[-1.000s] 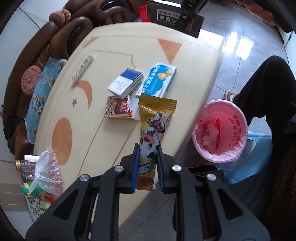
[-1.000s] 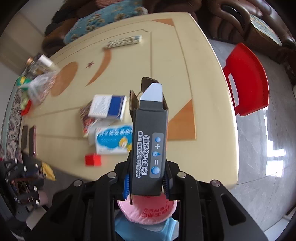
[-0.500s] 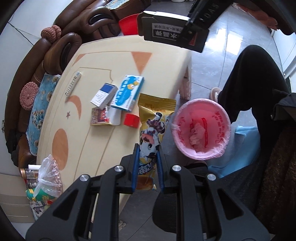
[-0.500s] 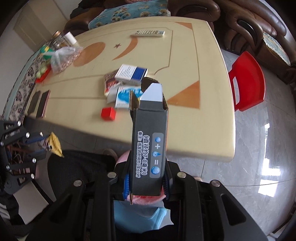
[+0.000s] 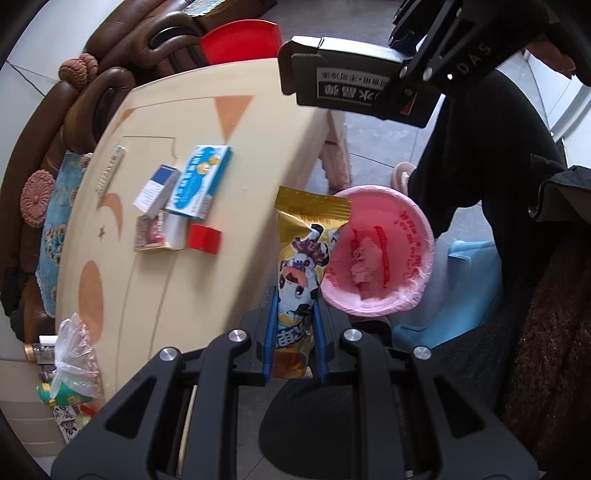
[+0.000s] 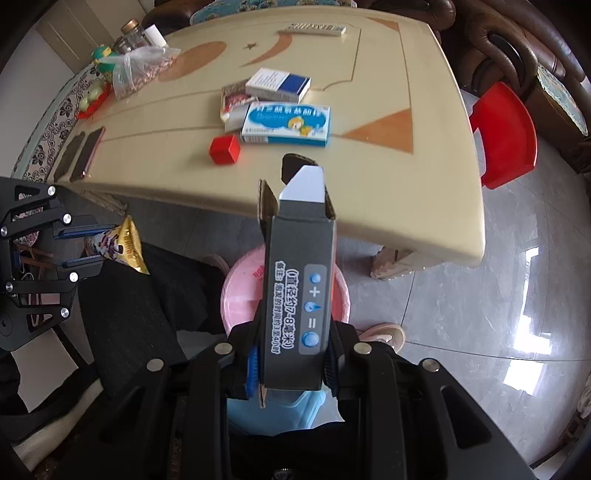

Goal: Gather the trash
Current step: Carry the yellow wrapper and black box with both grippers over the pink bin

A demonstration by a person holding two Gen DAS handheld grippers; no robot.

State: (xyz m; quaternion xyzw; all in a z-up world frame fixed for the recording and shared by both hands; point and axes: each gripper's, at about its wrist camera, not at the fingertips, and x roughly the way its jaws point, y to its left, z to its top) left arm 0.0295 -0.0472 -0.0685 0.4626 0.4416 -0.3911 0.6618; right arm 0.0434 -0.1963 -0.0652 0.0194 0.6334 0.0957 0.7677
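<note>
My left gripper is shut on a gold snack wrapper with a cartoon cow, held off the table edge beside the pink-lined trash bin. My right gripper is shut on an open dark grey carton, held upright above the pink bin. The carton shows at the top of the left wrist view, and the wrapper and left gripper show at the left of the right wrist view.
On the beige table lie a red cube, a blue-and-white medicine box, a white-and-blue box, a card pack, a remote, two phones and a plastic bag. A red chair stands at the right.
Both grippers have pulled back from the table with their items. The pink bin now lies right beside the wrapper and below the carton.
</note>
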